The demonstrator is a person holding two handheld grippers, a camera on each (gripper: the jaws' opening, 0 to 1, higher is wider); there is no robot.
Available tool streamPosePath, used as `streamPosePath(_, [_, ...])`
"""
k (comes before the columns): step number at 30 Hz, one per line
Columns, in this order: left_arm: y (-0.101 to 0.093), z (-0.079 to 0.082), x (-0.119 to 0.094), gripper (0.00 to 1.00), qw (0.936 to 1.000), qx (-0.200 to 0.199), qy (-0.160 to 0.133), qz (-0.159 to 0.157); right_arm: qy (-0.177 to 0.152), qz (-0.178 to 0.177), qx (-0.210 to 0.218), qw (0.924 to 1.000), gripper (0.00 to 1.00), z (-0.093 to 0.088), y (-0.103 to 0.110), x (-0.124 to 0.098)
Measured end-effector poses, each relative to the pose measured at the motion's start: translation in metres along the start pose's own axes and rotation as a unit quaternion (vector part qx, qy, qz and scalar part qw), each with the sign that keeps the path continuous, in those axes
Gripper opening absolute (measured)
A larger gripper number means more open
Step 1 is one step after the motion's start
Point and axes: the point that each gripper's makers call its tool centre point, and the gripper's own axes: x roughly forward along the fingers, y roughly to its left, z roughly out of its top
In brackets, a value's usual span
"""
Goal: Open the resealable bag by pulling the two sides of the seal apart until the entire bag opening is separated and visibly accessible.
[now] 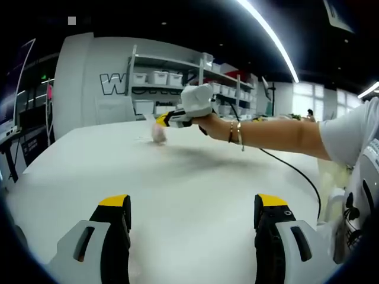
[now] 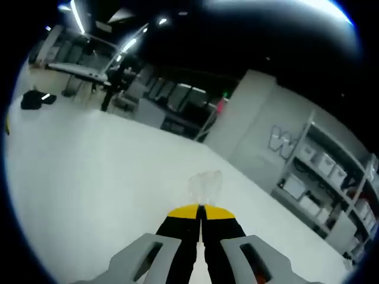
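Observation:
A small clear resealable bag (image 1: 159,134) with something pale pink inside hangs just above the white table (image 1: 195,195), far across it. My right gripper (image 1: 161,120), held by a gloved hand, is shut on the bag's top edge. In the right gripper view the jaws of my right gripper (image 2: 201,208) are pressed together on the clear bag (image 2: 205,184), which sticks out past the yellow tips. My left gripper (image 1: 192,204) stands open near the table's front edge, with nothing between its fingers, well short of the bag.
A person's bare arm (image 1: 266,133) with bracelets reaches in from the right, and a black cable (image 1: 296,171) trails over the table. Shelves with white bins (image 1: 160,77) stand behind the table. A dark object (image 2: 32,99) lies at the table's far end.

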Motion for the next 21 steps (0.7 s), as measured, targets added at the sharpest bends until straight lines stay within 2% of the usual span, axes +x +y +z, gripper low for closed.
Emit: streamPosePath(21, [-0.012,0.002,-0.003,0.84,0.9999,0.007,-0.008,-0.005,-0.024,0.003,0.01,0.9996,0.0,0.022,0.002,-0.03])
